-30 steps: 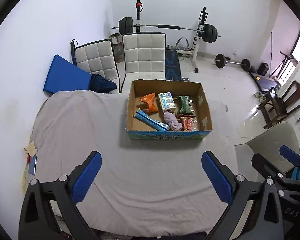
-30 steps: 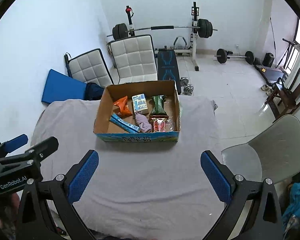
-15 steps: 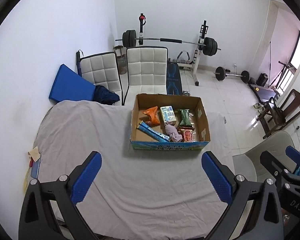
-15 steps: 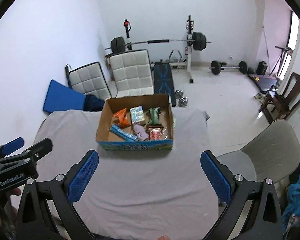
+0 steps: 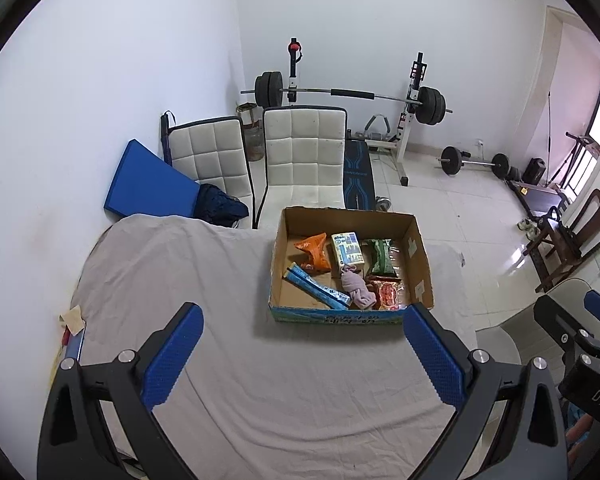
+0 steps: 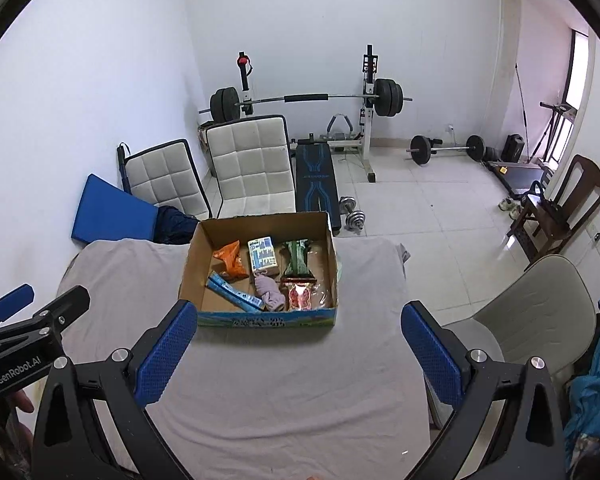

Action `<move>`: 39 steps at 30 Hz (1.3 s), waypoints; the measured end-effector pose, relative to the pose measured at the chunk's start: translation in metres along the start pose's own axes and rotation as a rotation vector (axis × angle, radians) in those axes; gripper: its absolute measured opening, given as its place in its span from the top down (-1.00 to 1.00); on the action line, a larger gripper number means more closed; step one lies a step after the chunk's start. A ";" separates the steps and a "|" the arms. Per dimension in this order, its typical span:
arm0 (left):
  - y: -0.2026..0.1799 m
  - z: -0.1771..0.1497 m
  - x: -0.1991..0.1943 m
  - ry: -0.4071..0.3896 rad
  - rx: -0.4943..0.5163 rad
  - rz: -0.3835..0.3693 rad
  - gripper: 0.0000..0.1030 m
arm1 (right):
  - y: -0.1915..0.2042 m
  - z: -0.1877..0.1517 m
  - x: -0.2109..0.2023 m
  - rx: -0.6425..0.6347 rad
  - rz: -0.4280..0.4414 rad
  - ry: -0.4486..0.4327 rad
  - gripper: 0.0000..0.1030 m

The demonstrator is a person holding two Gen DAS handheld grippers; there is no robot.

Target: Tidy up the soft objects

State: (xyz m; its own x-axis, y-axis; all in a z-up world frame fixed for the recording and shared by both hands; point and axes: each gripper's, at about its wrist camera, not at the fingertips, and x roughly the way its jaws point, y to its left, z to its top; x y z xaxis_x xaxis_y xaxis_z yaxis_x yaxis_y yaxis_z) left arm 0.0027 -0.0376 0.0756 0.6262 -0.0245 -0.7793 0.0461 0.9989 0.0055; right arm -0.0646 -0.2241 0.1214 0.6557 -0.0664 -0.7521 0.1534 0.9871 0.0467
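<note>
A cardboard box point(image 5: 418, 252) point(image 6: 192, 264) stands at the far middle of a table draped in grey cloth point(image 5: 172, 272) point(image 6: 300, 384). In it lie an orange packet point(image 5: 314, 252) point(image 6: 230, 260), a white-and-blue pack point(image 5: 347, 249) point(image 6: 263, 258), a green packet point(image 5: 380, 258) point(image 6: 298, 262), a blue tube point(image 5: 318, 288) point(image 6: 236, 294), a pink cloth point(image 5: 358, 290) point(image 6: 270, 290) and a red packet point(image 5: 388, 294) point(image 6: 300, 296). My left gripper point(image 5: 300, 356) and right gripper point(image 6: 296, 354) are both open and empty, held high above the near part of the table.
Two white padded chairs point(image 5: 304, 160) and a blue mat point(image 5: 148, 184) stand behind the table. A beige chair point(image 6: 540, 312) is at the right. A barbell rack point(image 5: 348, 96), dumbbells and a wooden chair point(image 6: 556, 204) are farther off. A tan paper scrap point(image 5: 73, 316) lies at the table's left edge.
Both grippers have risen and pulled back from the table, so the box looks smaller and lower in the views. Both stay open and empty.
</note>
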 end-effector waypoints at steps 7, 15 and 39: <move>0.002 0.003 0.003 0.005 0.004 0.005 -0.99 | 0.001 0.005 0.008 -0.002 -0.007 0.004 -1.00; 0.002 0.003 0.004 0.004 0.001 0.001 -0.99 | 0.003 0.006 0.017 -0.008 -0.009 0.012 -1.00; 0.000 0.001 0.006 0.004 0.002 0.002 -1.00 | 0.000 0.005 0.020 -0.012 -0.007 0.010 -1.00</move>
State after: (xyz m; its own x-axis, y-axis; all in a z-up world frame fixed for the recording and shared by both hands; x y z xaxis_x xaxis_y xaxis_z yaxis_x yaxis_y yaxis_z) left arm 0.0074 -0.0375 0.0719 0.6230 -0.0227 -0.7819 0.0462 0.9989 0.0078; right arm -0.0481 -0.2263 0.1099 0.6470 -0.0714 -0.7592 0.1491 0.9882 0.0341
